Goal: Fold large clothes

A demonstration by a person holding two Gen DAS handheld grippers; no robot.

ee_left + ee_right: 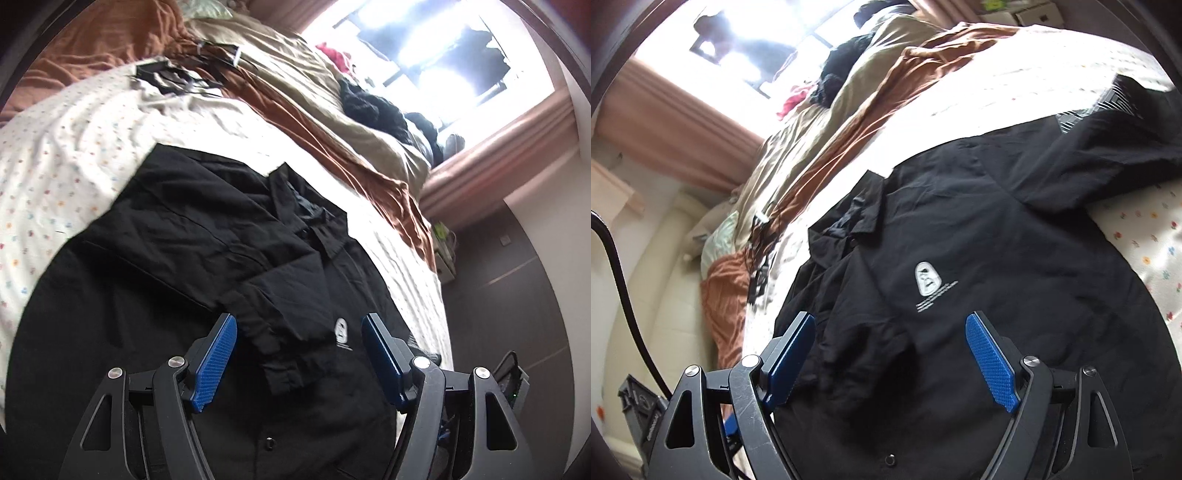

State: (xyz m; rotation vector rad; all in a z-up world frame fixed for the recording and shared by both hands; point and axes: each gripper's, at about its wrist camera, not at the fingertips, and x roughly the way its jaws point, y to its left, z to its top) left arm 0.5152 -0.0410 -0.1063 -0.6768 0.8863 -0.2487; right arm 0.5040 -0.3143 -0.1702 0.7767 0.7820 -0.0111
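Note:
A large black button shirt (184, 240) lies spread on the bed, collar (303, 210) away from me, with a small white logo (341, 330) on the chest. One sleeve (280, 317) is folded across the front, its cuff lying below and between my left fingers. My left gripper (299, 319) hovers open just over that sleeve, and its blue pads press on nothing. In the right wrist view the same shirt (997, 240) fills the middle, logo (929, 277) ahead. My right gripper (890, 317) stands open above the shirt's lower front, holding nothing.
The bed has a white dotted sheet (55, 155), a brown blanket (110, 40) and a beige duvet (288, 66) bunched behind the shirt. Dark clothes (373, 110) are piled by the bright window (443, 55). A striped garment (1108, 99) lies past the shirt's far sleeve.

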